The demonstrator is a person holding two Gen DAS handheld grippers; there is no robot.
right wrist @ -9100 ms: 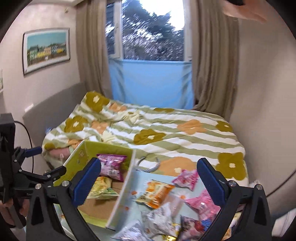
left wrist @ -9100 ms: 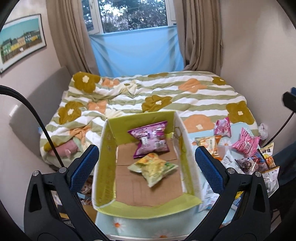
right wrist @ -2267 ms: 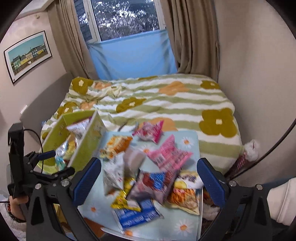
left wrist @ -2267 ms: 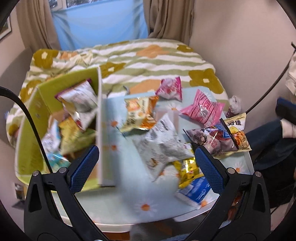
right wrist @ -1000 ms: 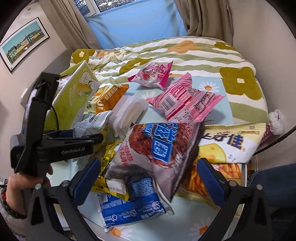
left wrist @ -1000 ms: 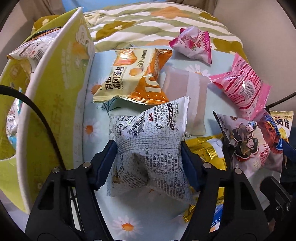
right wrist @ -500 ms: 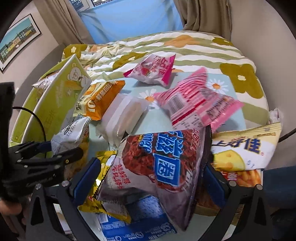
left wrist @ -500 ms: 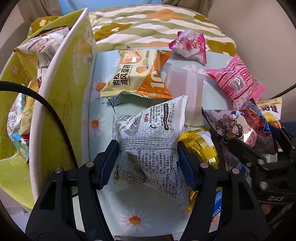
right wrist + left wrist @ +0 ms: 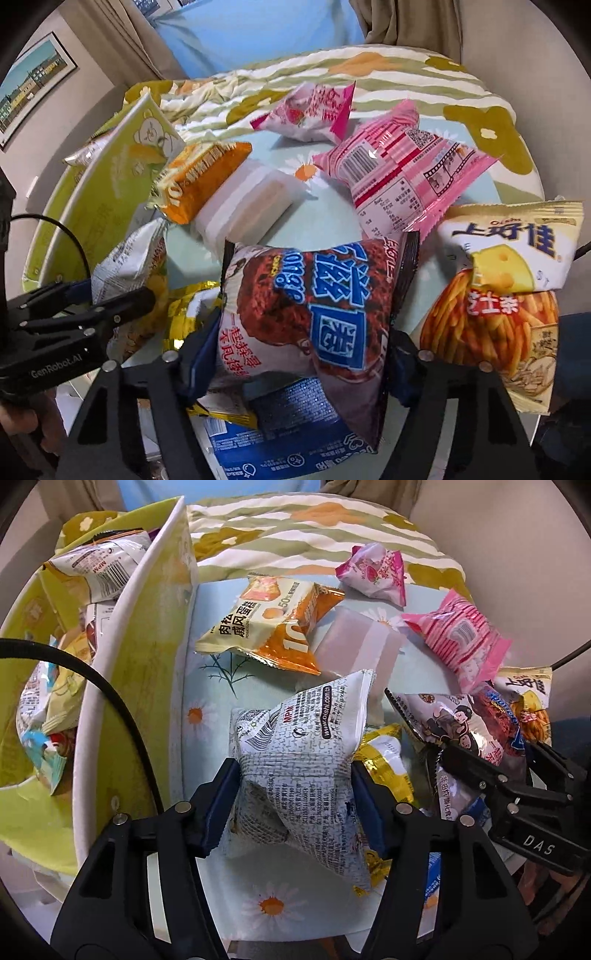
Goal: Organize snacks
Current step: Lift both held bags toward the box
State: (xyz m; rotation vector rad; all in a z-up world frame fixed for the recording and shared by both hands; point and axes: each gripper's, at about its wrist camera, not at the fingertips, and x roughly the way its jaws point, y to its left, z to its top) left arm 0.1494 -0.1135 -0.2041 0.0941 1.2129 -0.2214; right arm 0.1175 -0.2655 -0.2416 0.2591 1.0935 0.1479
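Note:
My left gripper (image 9: pixel 295 805) is shut on a white-grey printed snack bag (image 9: pixel 303 753), just above the pale blue daisy table (image 9: pixel 207 686). The same bag shows at the left of the right wrist view (image 9: pixel 125 258). My right gripper (image 9: pixel 295 354) is shut on a brown and blue snack bag (image 9: pixel 310 306), which also shows at the right of the left wrist view (image 9: pixel 465 723). The yellow-green box (image 9: pixel 140 657) stands at the left with several snack bags inside.
On the table lie an orange bag (image 9: pixel 273 627), a clear wrapped cake (image 9: pixel 358 642), two pink bags (image 9: pixel 461 638) (image 9: pixel 373 572), a gold bag (image 9: pixel 384 764), a yellow fries bag (image 9: pixel 506 291) and a blue bag (image 9: pixel 280 443). A floral bed (image 9: pixel 303 539) lies behind.
My right gripper has closed on the brown and blue bag. My left gripper keeps its hold on the white-grey bag and has lifted it slightly.

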